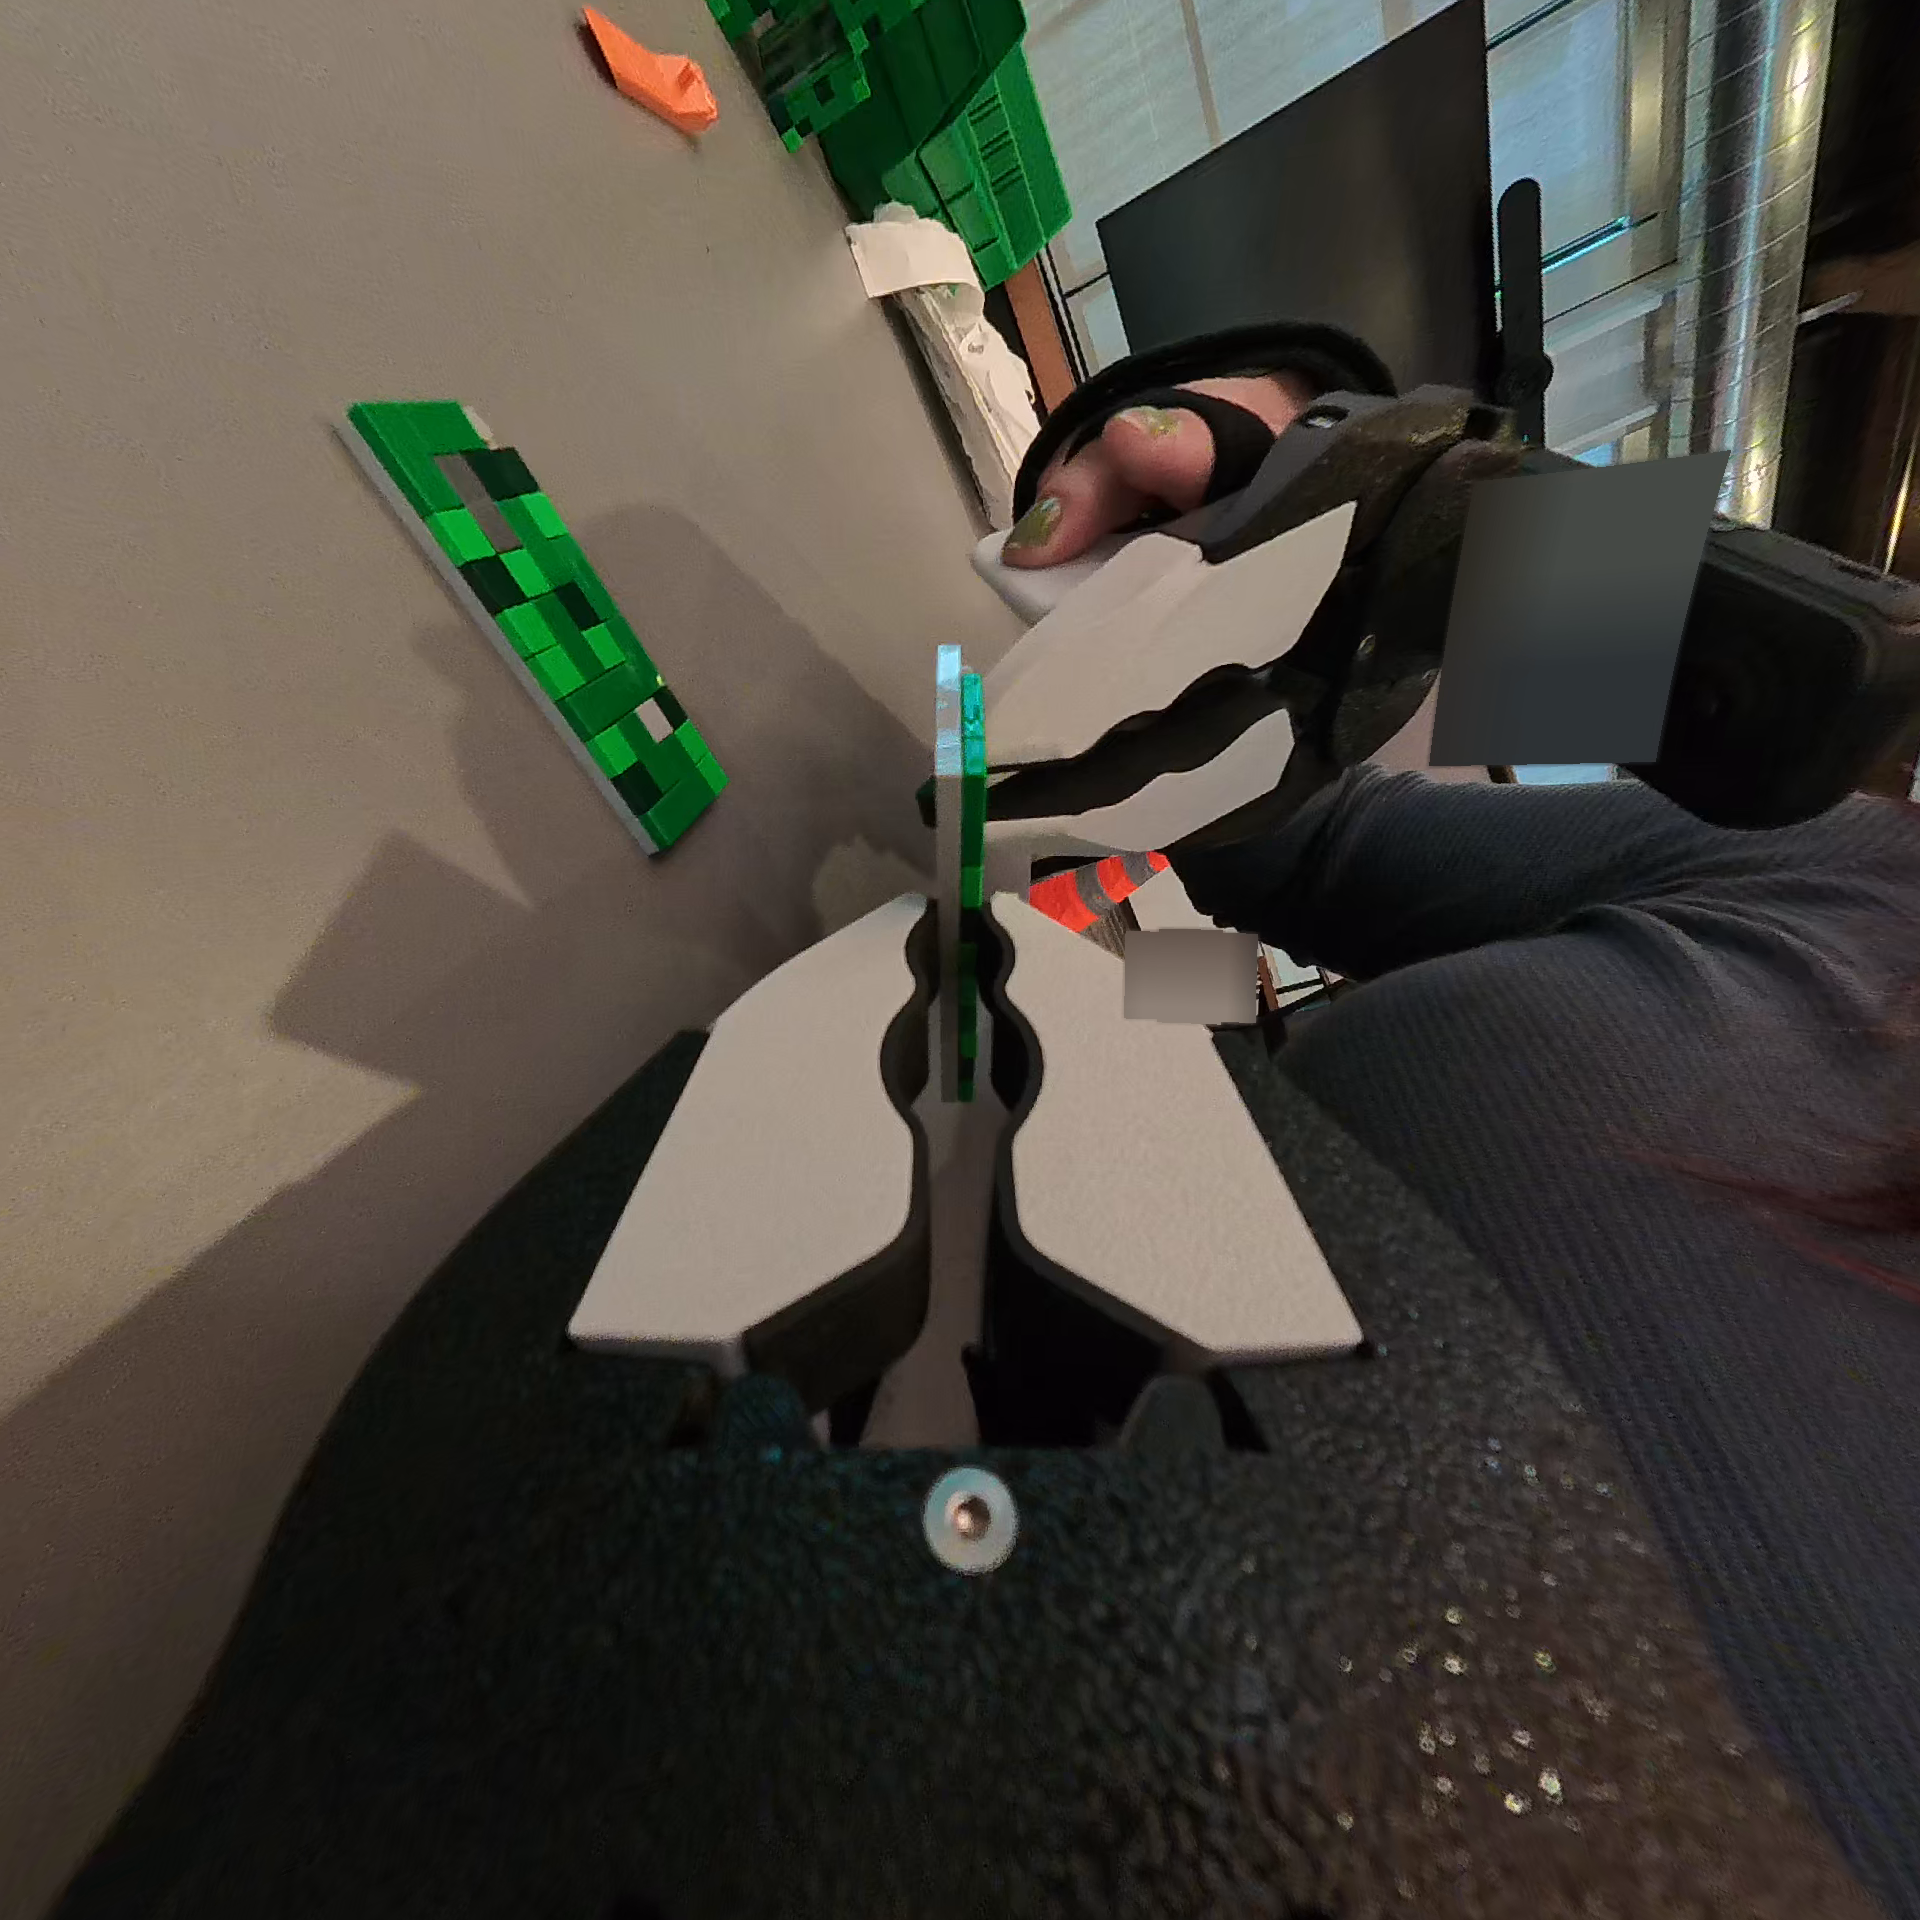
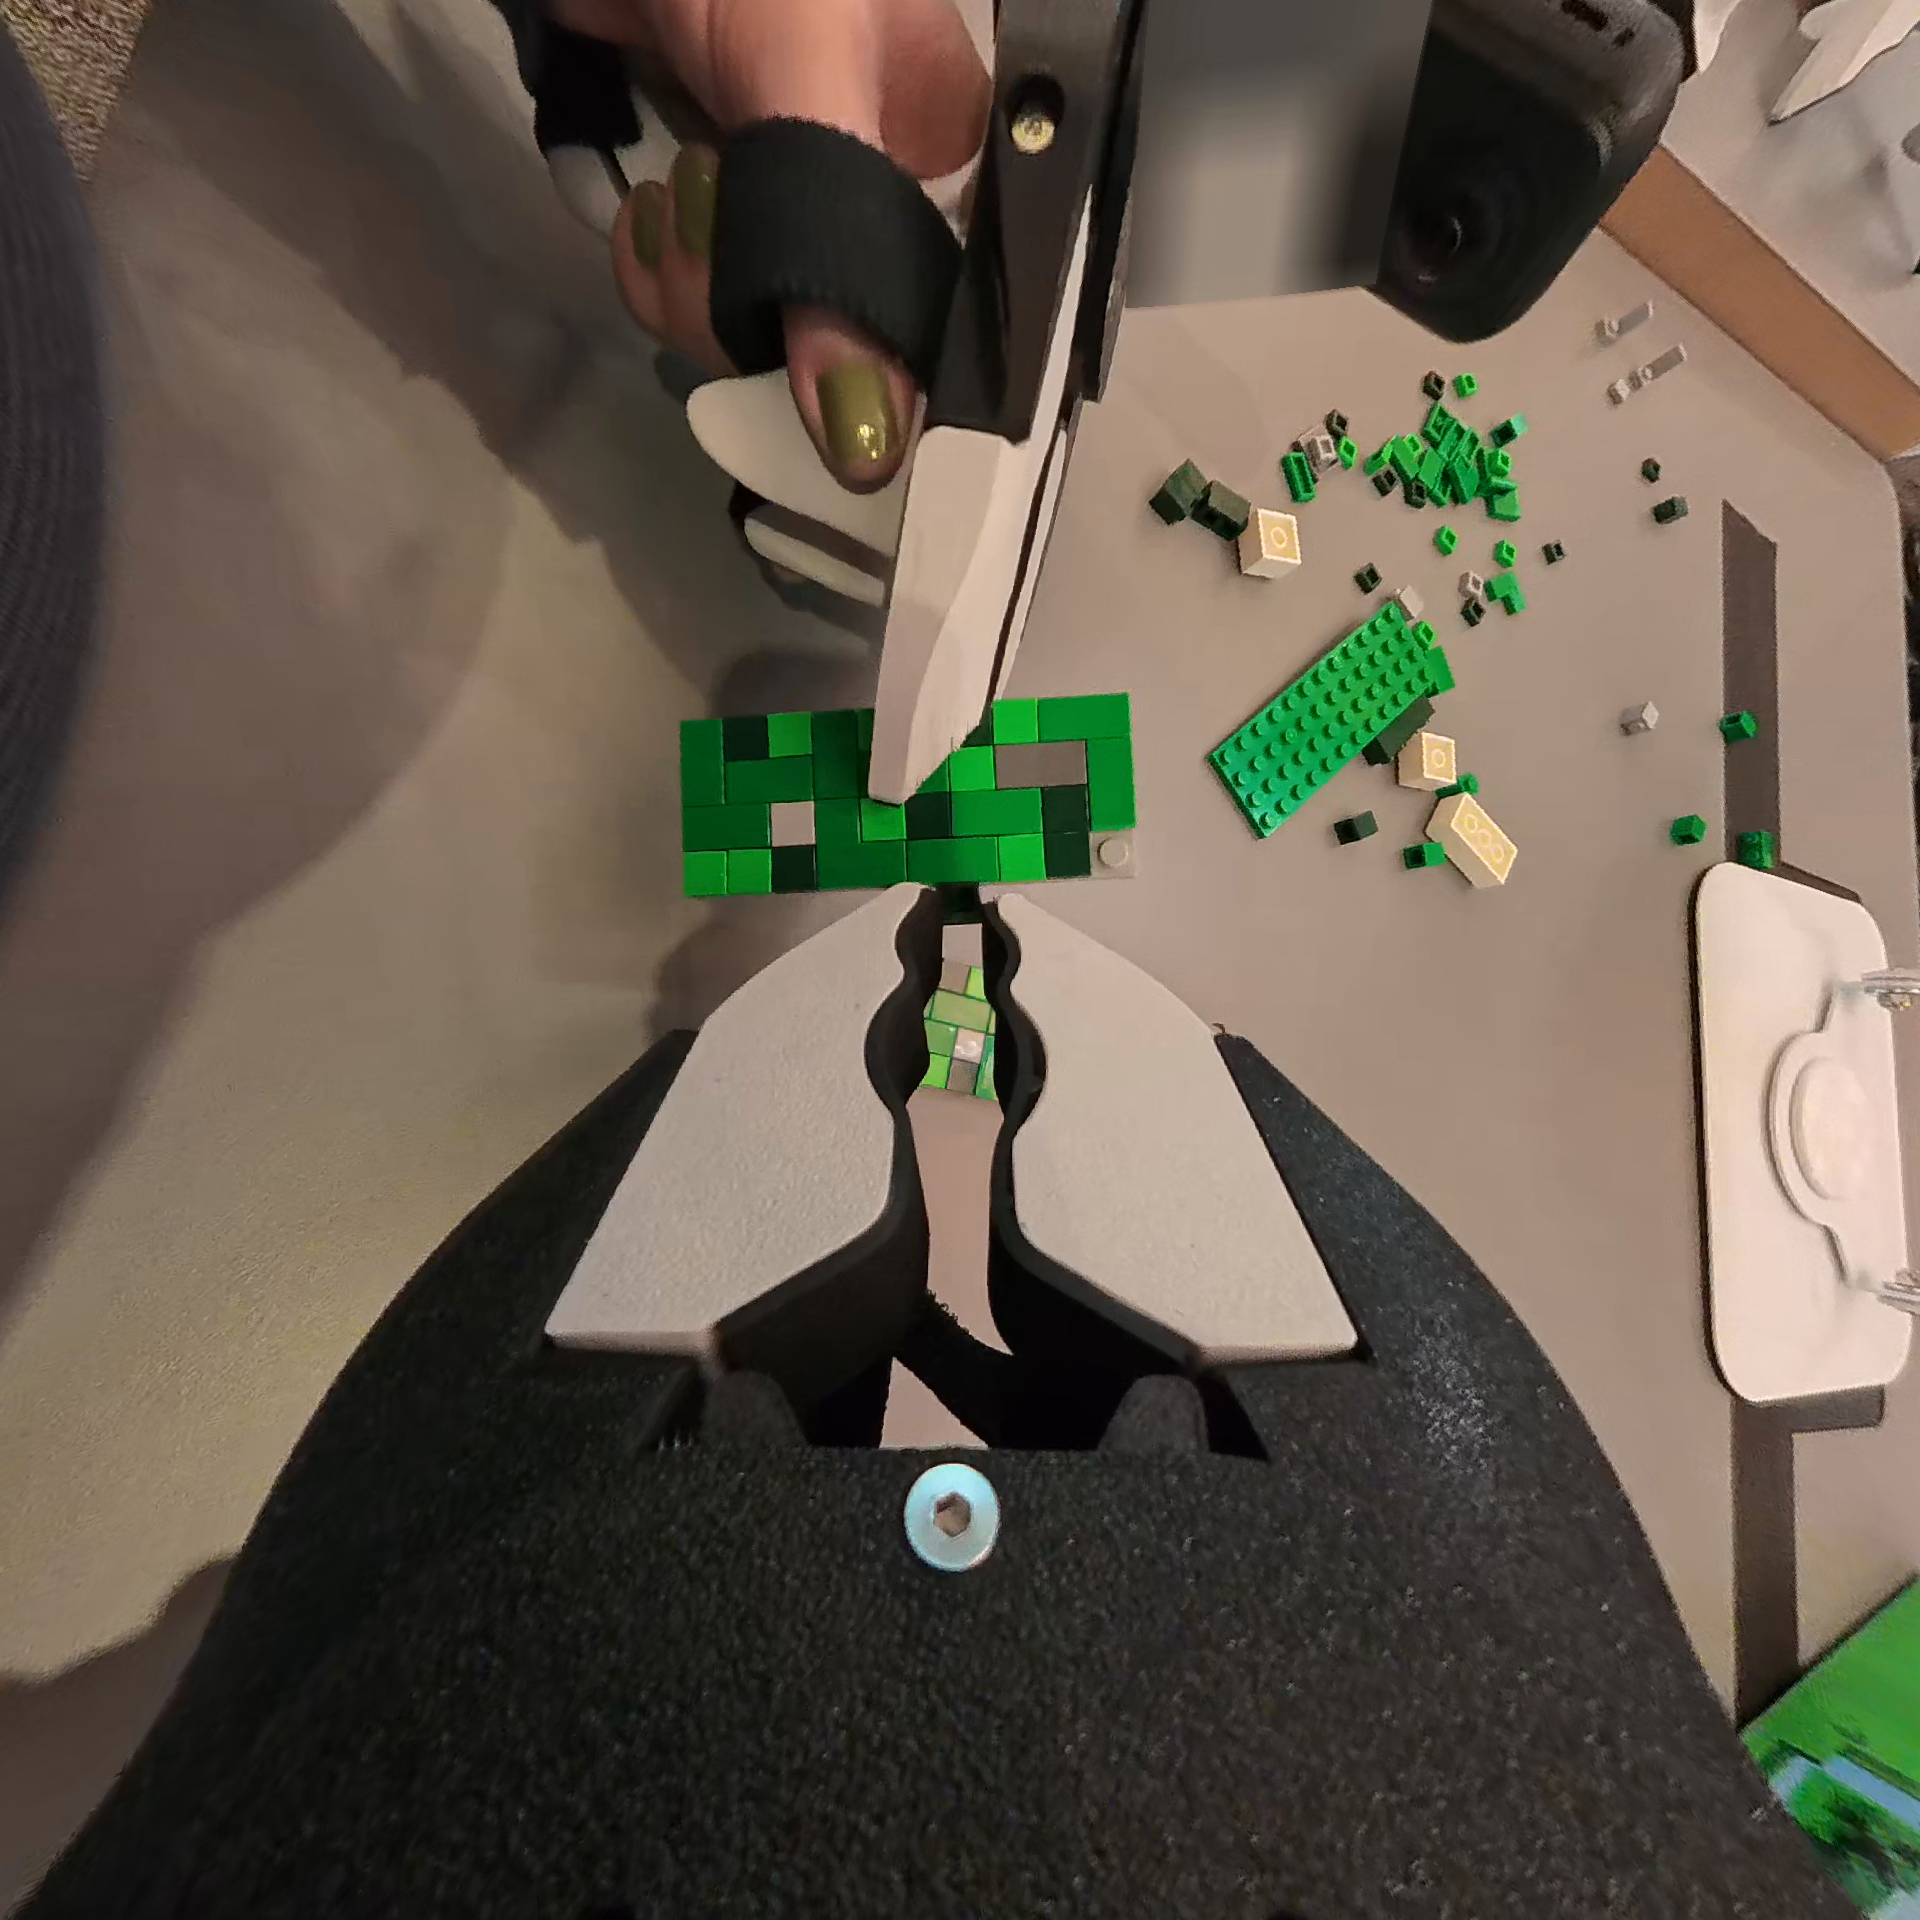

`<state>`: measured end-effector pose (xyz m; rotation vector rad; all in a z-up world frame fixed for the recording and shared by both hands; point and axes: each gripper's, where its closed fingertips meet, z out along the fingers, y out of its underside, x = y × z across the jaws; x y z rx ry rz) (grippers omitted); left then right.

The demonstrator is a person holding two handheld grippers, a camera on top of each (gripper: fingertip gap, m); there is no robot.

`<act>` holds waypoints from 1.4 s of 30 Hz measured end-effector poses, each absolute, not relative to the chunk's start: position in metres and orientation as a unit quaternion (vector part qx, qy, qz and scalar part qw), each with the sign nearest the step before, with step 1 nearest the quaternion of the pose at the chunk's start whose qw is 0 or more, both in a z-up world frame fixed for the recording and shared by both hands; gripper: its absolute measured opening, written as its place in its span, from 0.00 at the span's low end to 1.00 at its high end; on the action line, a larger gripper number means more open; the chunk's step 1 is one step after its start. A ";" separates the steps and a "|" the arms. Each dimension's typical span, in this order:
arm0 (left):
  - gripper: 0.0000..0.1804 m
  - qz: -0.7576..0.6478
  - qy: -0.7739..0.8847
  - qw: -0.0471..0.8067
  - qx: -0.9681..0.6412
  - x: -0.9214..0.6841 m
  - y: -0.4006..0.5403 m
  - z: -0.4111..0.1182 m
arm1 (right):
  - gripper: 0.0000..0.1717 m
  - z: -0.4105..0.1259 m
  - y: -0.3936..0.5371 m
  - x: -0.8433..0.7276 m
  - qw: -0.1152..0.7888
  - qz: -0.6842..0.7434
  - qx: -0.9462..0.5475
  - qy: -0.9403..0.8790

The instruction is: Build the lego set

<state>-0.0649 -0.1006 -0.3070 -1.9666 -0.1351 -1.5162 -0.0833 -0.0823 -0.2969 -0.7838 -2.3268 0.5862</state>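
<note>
My left gripper is shut on a thin grey plate covered with green tiles, seen edge-on between its pads. The right wrist view shows the same tiled plate face-on and off the table, with the left gripper reaching down over its middle. My right gripper is shut on a small dark green piece, right at the plate's lower edge. In the left wrist view the right gripper comes in from the right, its tips against the plate's green side.
A second green-tiled plate lies on the grey table, with an orange piece and green bins beyond. A studded green plate, loose small bricks and a white holder lie to the right.
</note>
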 end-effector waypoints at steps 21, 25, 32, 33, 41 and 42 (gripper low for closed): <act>0.03 -0.559 -0.054 0.337 -0.756 -0.078 -0.100 -0.311 | 0.04 -0.325 -0.026 0.004 0.248 0.202 -0.602 -0.732; 0.03 -0.571 -0.035 0.325 -0.753 -0.065 -0.097 -0.312 | 0.09 -0.336 -0.043 0.044 0.224 0.197 -0.661 -0.689; 0.03 -0.592 -0.003 0.319 -0.740 -0.053 -0.092 -0.312 | 0.10 -0.338 -0.079 0.038 0.296 0.192 -0.700 -0.621; 0.03 -0.596 0.002 0.317 -0.738 -0.057 -0.091 -0.310 | 0.10 -0.341 -0.082 0.037 0.295 0.189 -0.700 -0.623; 0.03 -0.604 0.072 0.207 -0.766 -0.077 -0.087 -0.321 | 0.04 -0.351 -0.082 0.030 0.276 0.159 -0.701 -0.638; 0.03 -0.614 0.077 0.200 -0.760 -0.077 -0.087 -0.320 | 0.04 -0.351 -0.080 0.030 0.271 0.146 -0.693 -0.652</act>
